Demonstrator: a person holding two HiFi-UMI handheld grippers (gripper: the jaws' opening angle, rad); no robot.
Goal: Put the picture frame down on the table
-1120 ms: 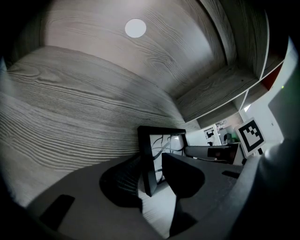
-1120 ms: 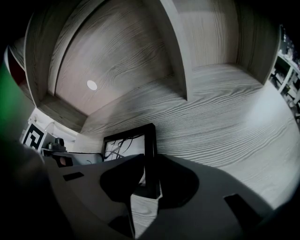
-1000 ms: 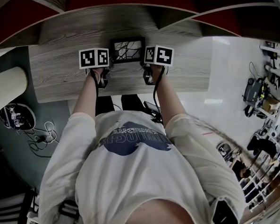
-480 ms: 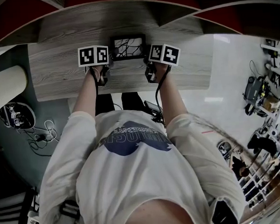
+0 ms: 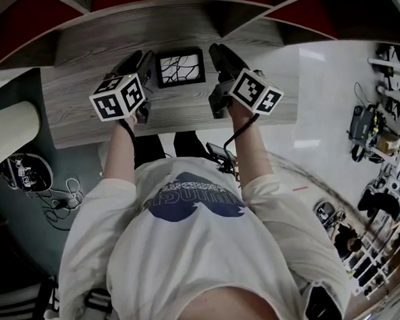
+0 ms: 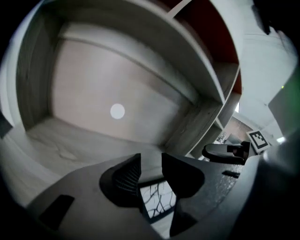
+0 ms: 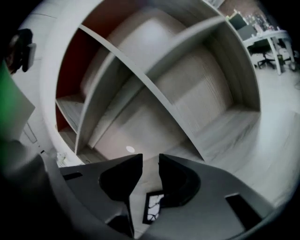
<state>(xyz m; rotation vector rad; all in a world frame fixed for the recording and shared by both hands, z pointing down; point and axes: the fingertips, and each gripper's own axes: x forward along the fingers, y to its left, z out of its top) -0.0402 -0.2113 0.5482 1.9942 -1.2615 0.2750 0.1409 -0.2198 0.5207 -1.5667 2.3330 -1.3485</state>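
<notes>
Left gripper view — frame [image 6: 157,204] below gripper [image 6: 151,159]

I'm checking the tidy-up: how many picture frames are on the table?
1: the black-rimmed picture frame with a branch print lies on the grey wood-grain table, towards its back. The person's torso may hide something nearer.

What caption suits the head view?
Picture frame on the table between the empty left gripper and right gripper, whose fingers have just been closing.
</notes>
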